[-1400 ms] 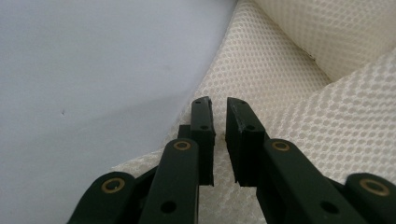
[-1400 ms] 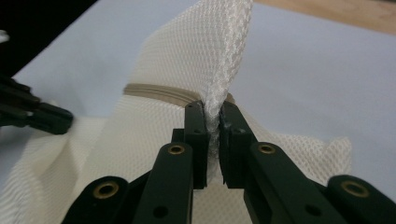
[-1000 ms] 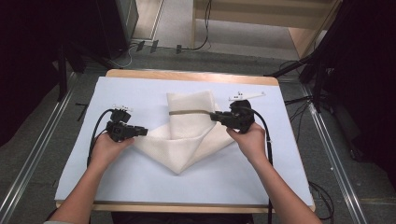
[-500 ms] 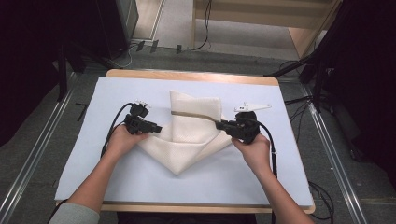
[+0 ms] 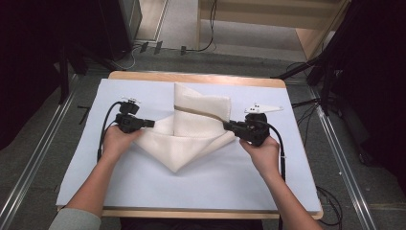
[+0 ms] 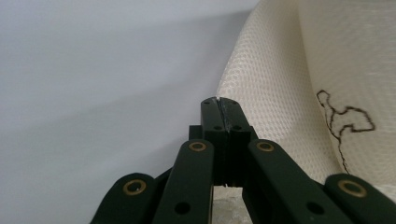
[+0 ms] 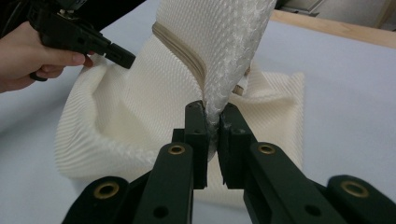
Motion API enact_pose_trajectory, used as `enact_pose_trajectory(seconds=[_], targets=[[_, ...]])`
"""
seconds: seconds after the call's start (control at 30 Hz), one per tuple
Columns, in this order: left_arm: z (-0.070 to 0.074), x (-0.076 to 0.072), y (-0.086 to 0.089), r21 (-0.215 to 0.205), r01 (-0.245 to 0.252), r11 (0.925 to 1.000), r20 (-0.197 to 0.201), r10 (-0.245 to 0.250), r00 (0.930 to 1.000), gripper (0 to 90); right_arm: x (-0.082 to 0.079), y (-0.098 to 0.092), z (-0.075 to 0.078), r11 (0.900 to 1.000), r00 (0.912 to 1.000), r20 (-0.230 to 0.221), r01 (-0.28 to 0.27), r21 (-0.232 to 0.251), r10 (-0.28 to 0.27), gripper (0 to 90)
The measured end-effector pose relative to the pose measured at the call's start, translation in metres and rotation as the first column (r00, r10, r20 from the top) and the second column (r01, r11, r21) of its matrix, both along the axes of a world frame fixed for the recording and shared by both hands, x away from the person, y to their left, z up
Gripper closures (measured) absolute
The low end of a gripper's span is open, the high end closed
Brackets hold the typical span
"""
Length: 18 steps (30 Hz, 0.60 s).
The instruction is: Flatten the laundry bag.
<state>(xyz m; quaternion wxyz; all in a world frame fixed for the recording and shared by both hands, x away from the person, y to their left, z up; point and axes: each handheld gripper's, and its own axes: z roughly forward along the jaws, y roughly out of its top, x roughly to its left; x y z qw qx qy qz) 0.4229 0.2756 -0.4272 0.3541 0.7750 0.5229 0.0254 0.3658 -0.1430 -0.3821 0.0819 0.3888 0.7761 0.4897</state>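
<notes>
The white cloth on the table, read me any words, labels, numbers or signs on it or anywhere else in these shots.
No readable text in any view.
White cloth: in the left gripper view a dark stitched squiggle marks it, a shape, not letters.
Tan band across the cloth: plain, no print.
Table cover: blank.

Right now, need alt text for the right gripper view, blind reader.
The right gripper pinches a raised fold of cream waffle-weave cloth between its two black jaws. Beyond, the cloth lies rumpled on a pale blue table cover; at upper left, a hand holds the left gripper, its tip at the cloth's far edge.
</notes>
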Motion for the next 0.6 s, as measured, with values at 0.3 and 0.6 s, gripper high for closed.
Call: enact_pose_trajectory(seconds=[0.3, 0.6], targets=[[0.014, -0.007, 0.054, -0.093, -0.196, 0.9763, 0.051, 0.201, 0.9783, 90.0, -0.007, 0.006, 0.01, 1.0, 0.9993, 0.034, -0.012, 0.013, 0.011, 85.4], [0.015, -0.022, 0.086, -0.107, -0.265, 0.9583, 0.026, 0.269, 0.9628, 90.0, -0.02, -0.003, -0.001, 1.0, 0.9998, 0.018, 0.005, -0.001, -0.005, 85.3]])
